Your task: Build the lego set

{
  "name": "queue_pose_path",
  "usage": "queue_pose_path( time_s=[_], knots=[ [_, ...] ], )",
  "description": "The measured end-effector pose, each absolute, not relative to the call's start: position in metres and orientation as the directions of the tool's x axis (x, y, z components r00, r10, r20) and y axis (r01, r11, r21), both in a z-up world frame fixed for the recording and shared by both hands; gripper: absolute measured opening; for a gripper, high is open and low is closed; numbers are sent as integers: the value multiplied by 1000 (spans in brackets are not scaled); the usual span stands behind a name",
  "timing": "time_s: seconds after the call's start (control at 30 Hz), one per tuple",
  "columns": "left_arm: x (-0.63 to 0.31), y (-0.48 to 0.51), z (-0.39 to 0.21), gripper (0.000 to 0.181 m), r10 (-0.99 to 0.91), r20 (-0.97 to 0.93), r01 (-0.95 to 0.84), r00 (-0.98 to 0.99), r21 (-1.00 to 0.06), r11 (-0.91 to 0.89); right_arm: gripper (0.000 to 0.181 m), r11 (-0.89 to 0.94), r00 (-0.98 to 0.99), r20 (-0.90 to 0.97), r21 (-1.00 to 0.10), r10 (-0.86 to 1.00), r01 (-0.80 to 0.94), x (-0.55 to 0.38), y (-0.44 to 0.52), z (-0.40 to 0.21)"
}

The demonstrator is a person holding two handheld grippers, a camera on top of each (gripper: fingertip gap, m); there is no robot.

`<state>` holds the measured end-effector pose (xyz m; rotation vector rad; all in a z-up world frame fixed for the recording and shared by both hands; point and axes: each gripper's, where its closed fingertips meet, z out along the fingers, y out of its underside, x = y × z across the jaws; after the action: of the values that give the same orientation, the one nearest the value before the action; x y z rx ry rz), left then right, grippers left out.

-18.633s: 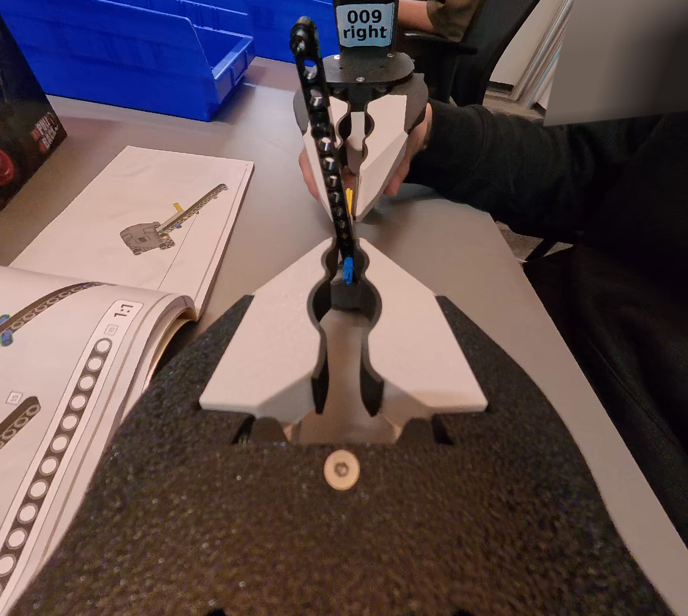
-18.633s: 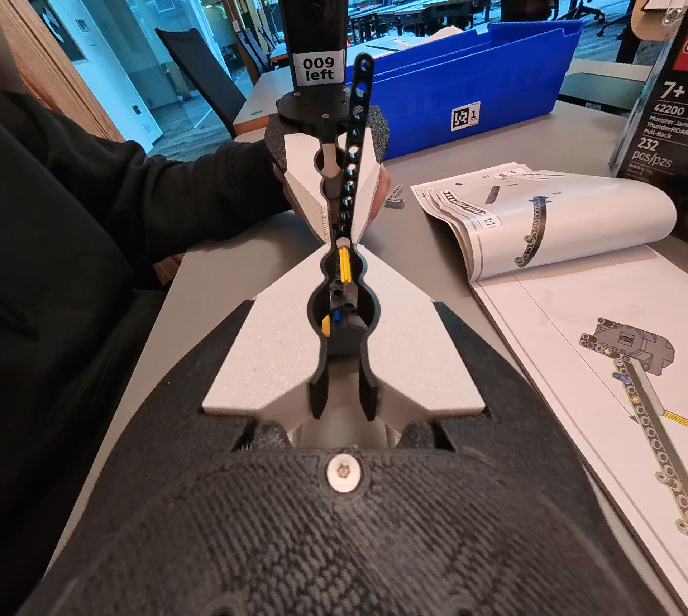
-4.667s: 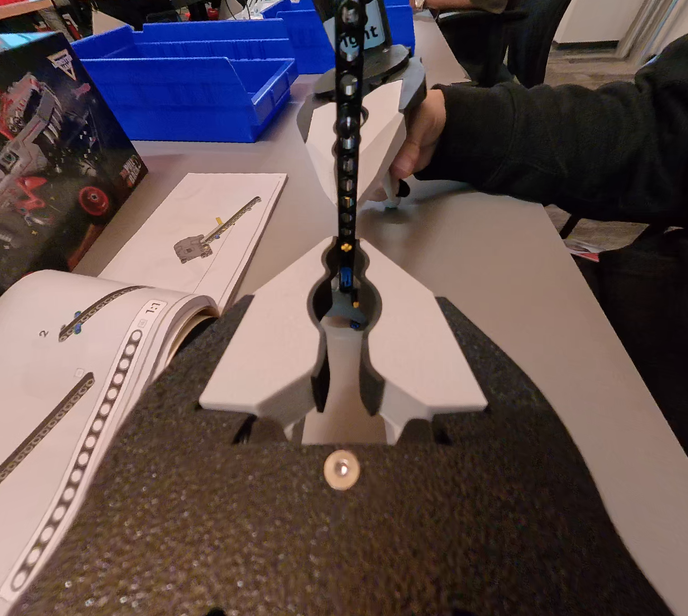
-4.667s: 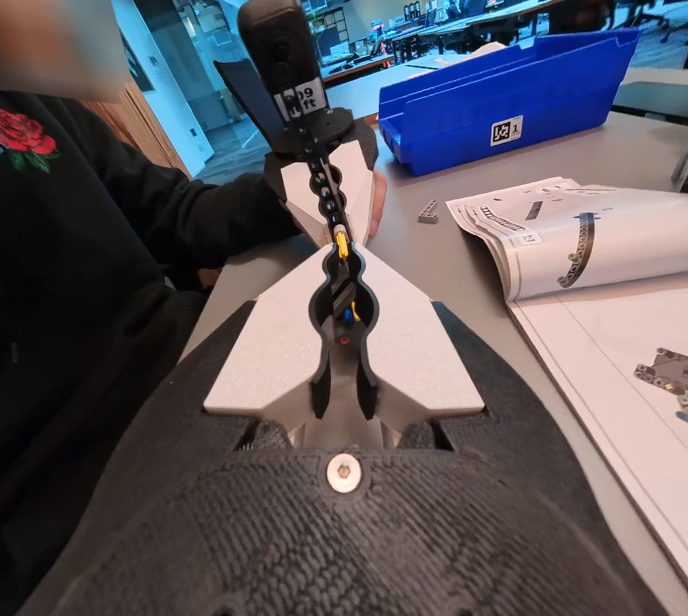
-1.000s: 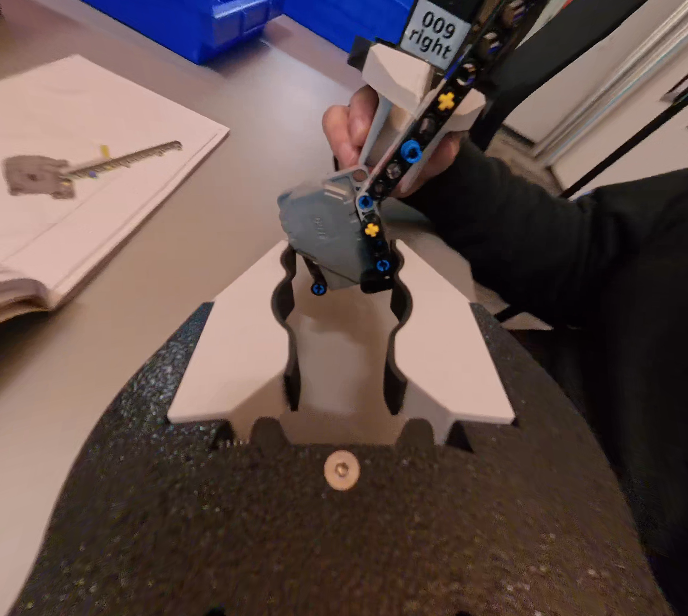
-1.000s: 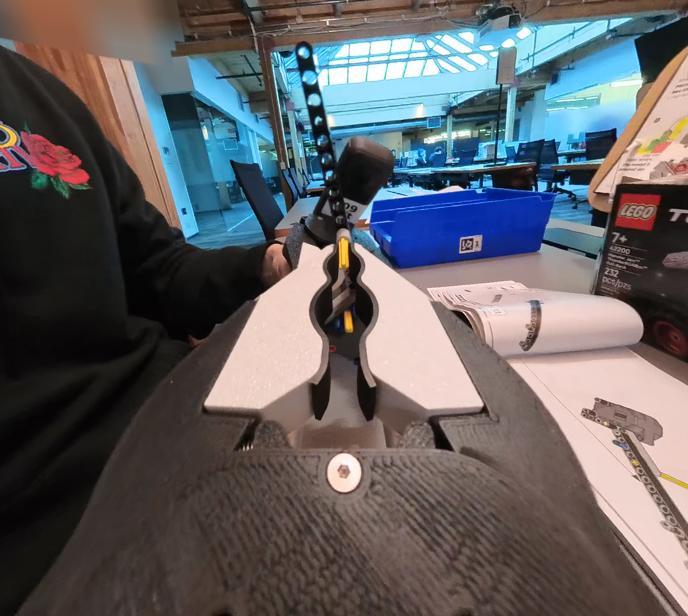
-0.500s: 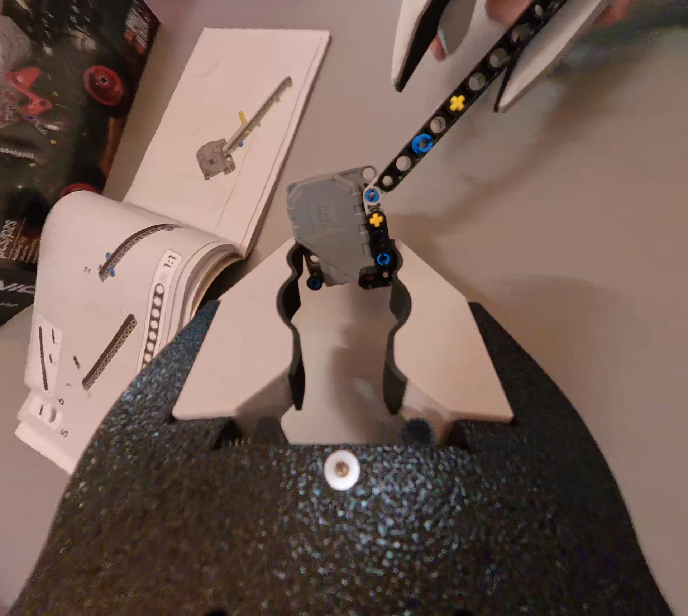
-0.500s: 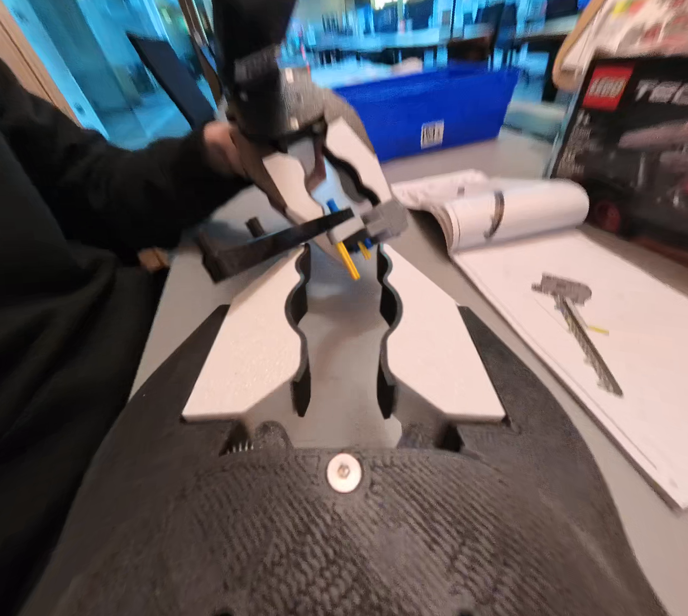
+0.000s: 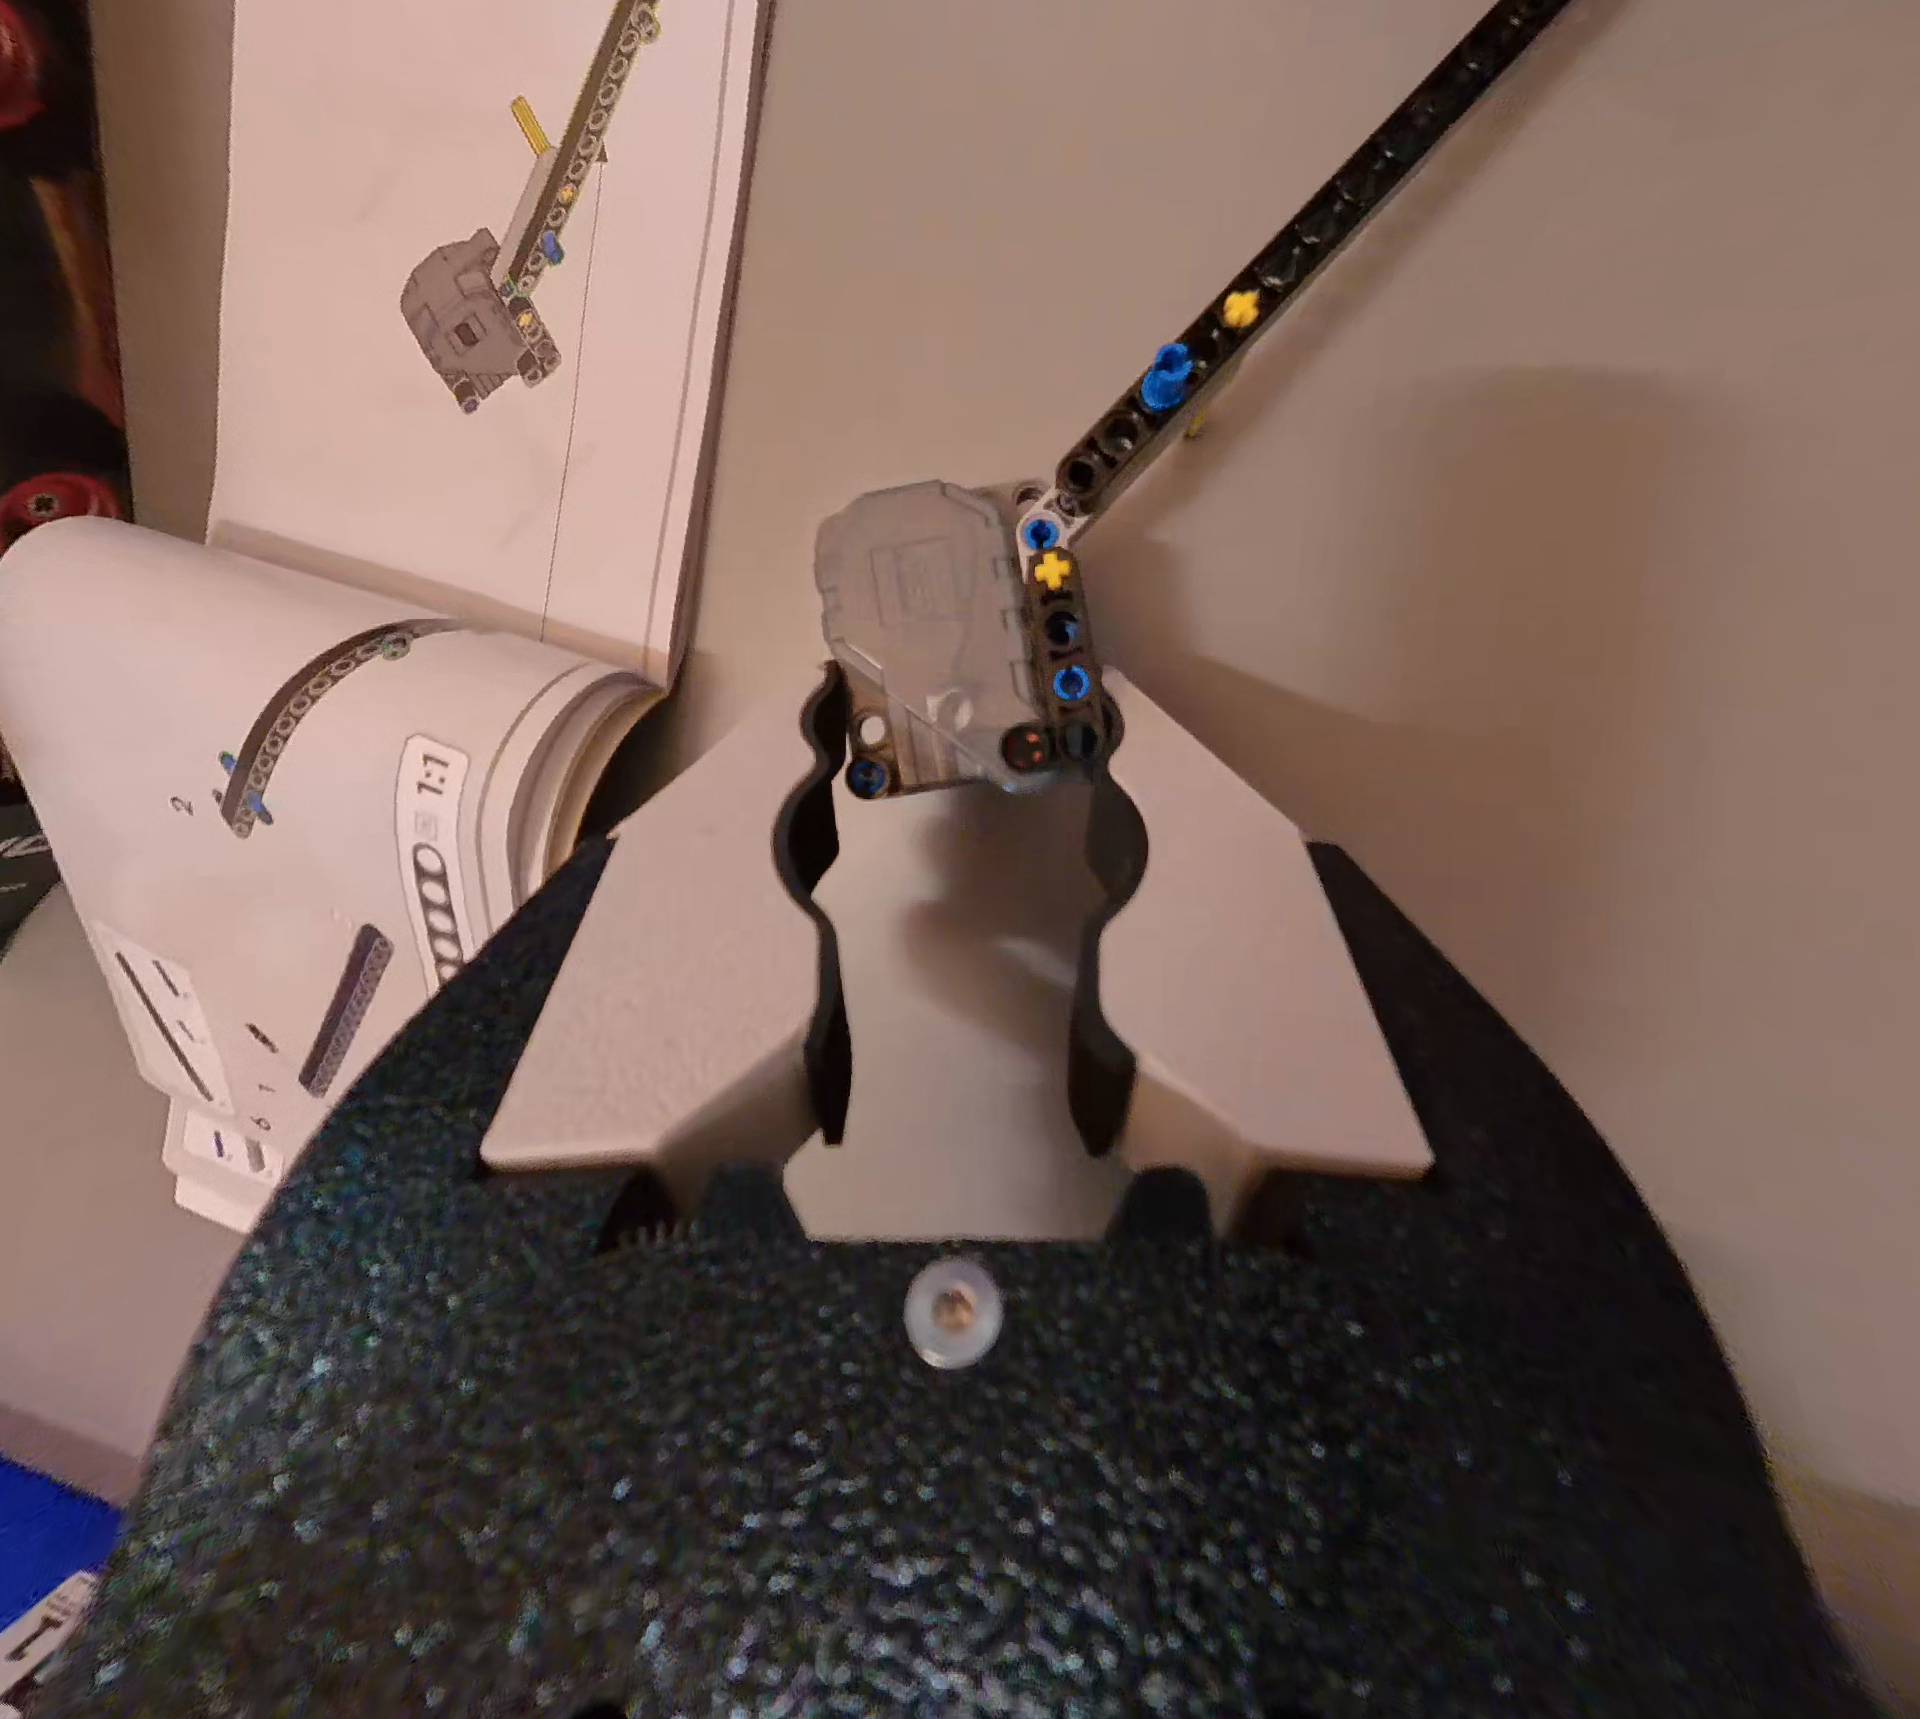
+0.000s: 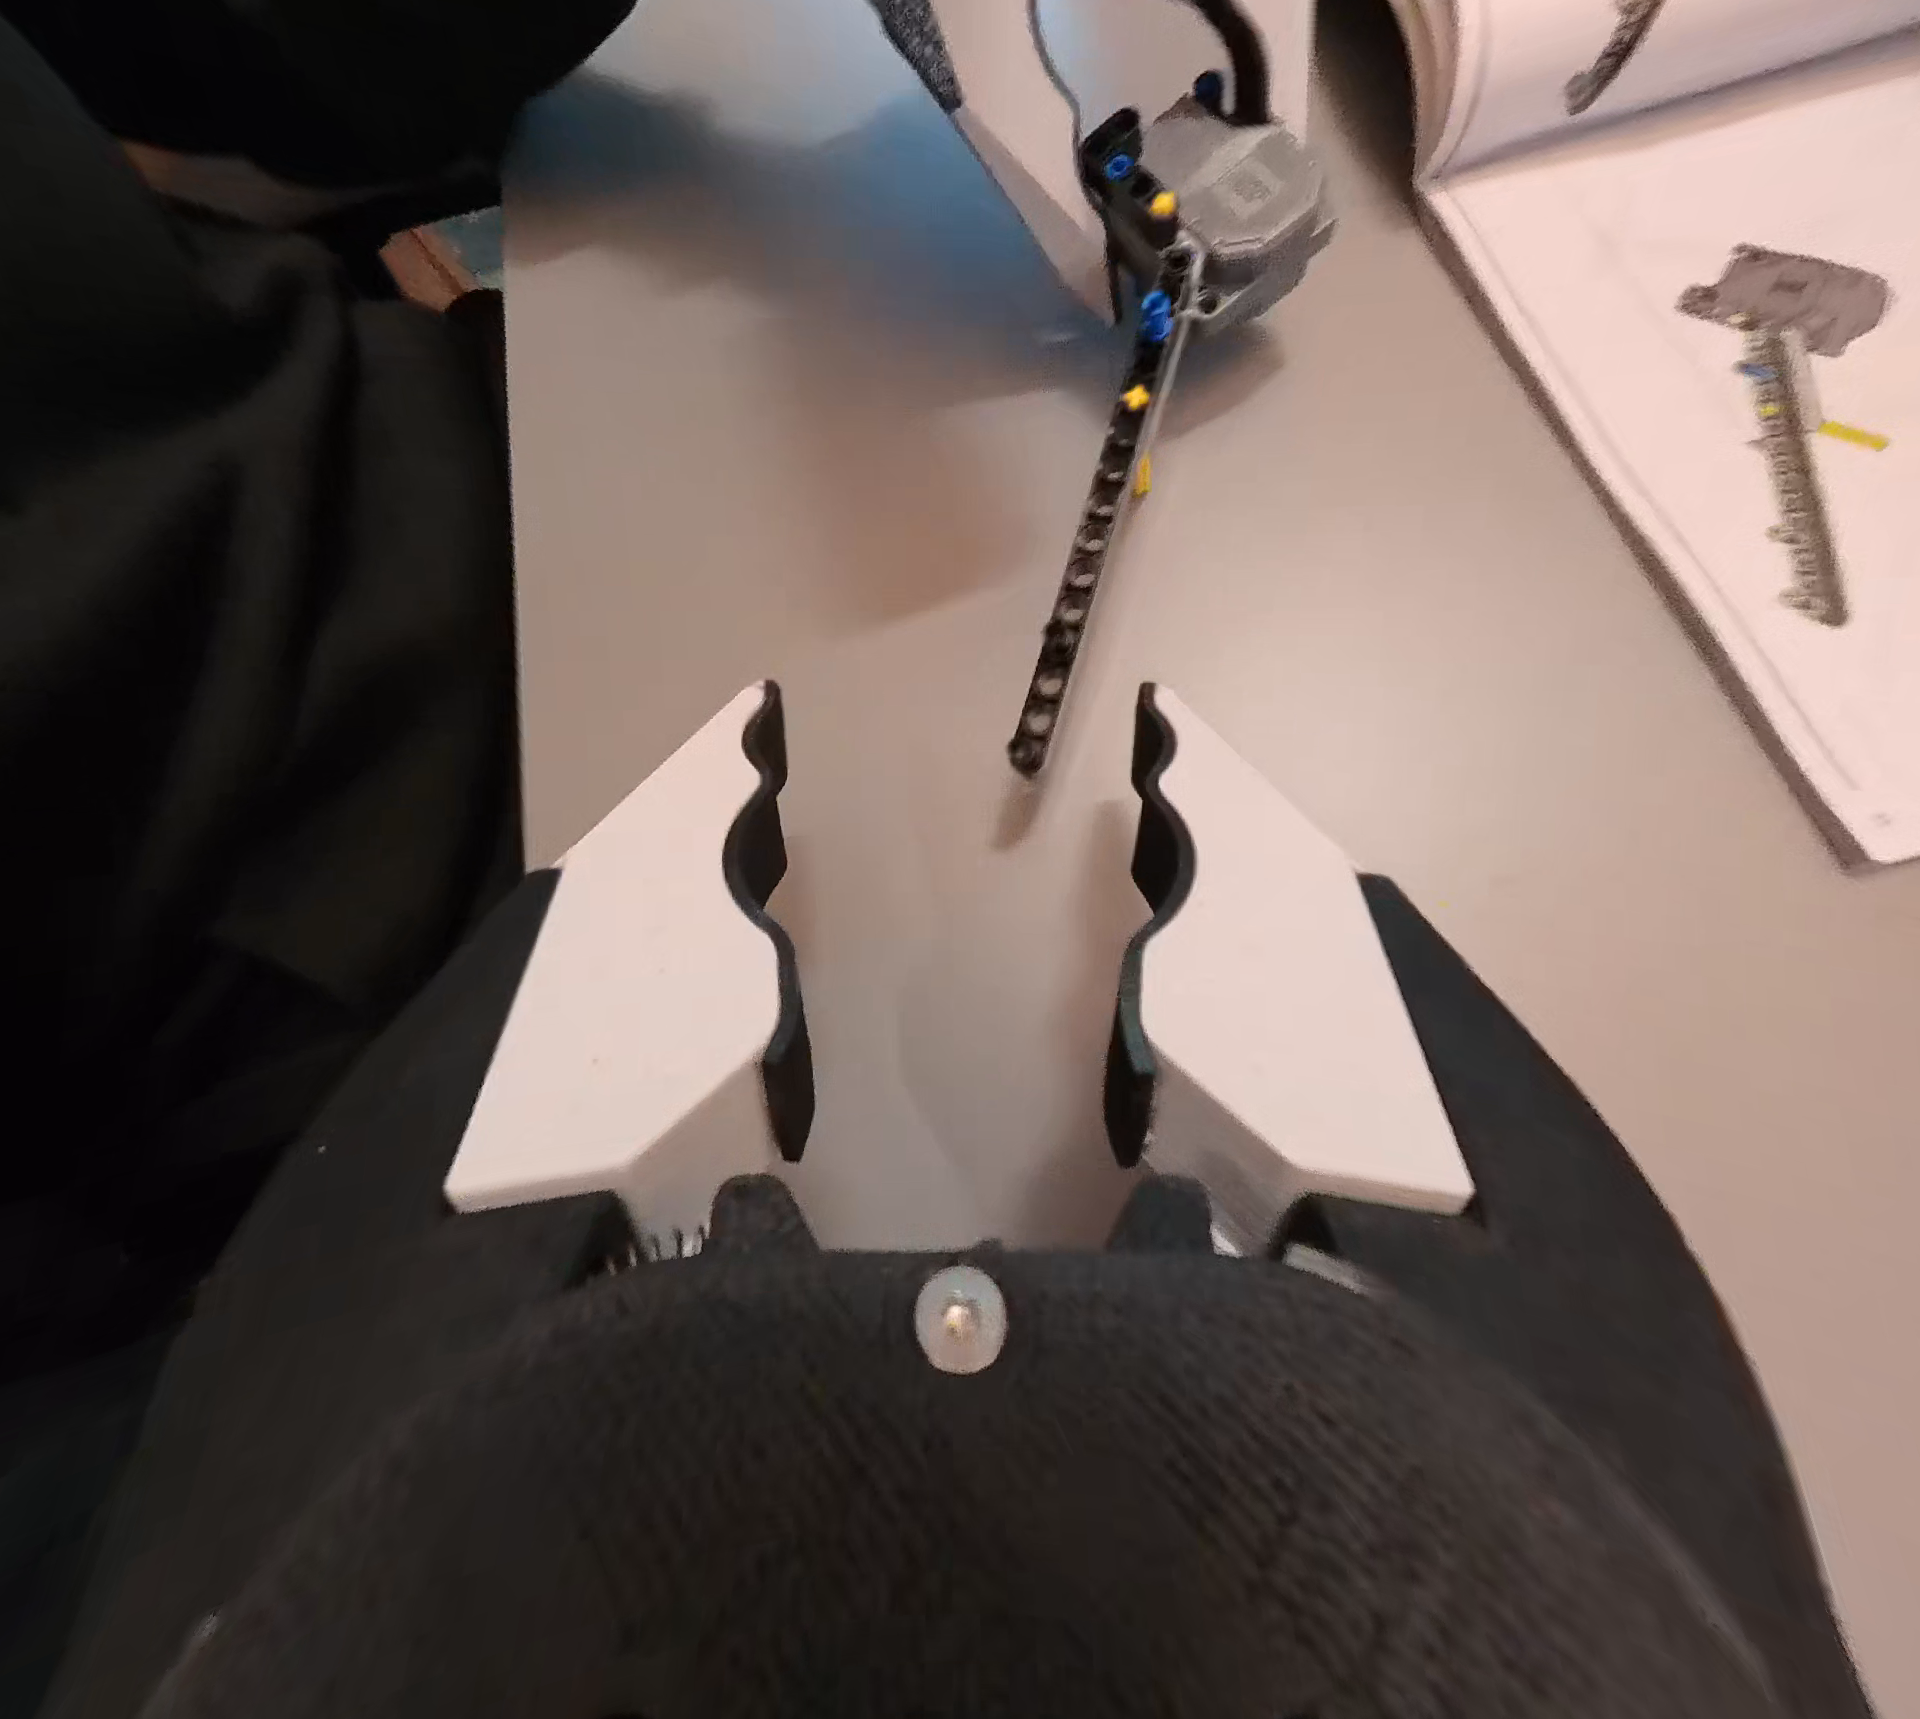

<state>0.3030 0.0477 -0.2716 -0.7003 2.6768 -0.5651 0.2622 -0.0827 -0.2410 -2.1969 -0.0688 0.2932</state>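
Note:
The lego build is a grey motor block (image 9: 925,609) with a short black beam and a long black beam (image 9: 1351,204) carrying blue and yellow pins. It rests low on the grey table (image 9: 1558,734). My left gripper (image 9: 961,724) is shut on the block's near end, its tips against both sides. In the right wrist view the block (image 10: 1247,204) and long beam (image 10: 1081,568) lie ahead, with one of the left gripper's fingers (image 10: 1008,111) beside the block. My right gripper (image 10: 956,703) is open and empty, just short of the beam's free end.
The open instruction booklet (image 9: 468,111) lies left of the build, and it also shows in the right wrist view (image 10: 1662,319). A dark lego box (image 9: 42,215) stands at the far left. A person's black sleeve (image 10: 260,422) fills the left of the right wrist view. Left tips to right tips: about 15 cm.
My right gripper has let go of the long beam, opened and drawn back. My left gripper has brought the build down to the table, still holding the grey block.

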Motion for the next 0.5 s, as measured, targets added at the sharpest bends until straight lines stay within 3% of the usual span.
queue_pose_path(
  time_s=[0.03,0.17,0.27,0.37,0.5],
  knots=[
    [304,46,-272,43,-519,-200,-394,-831,-447,803,65,-581,979,-159,-812,125,-57,268,-80,-238],
    [306,41,-275,43,-512,-193,-387,-837,-455,802,52,-556,999,-53,-830,11,-38,291,-62,-235],
    [308,39,-276,43,-517,-193,-375,-834,-488,788,43,-557,1000,-19,-831,24,-2,290,-49,-237],
    [309,35,-277,43,-515,-185,-353,-837,-537,766,32,-554,998,-50,-832,35,-22,287,-42,-241],
    [310,31,-278,43,-532,-124,-363,-838,-601,712,31,-552,993,-106,-832,49,-62,284,-42,-243]
  ],
)
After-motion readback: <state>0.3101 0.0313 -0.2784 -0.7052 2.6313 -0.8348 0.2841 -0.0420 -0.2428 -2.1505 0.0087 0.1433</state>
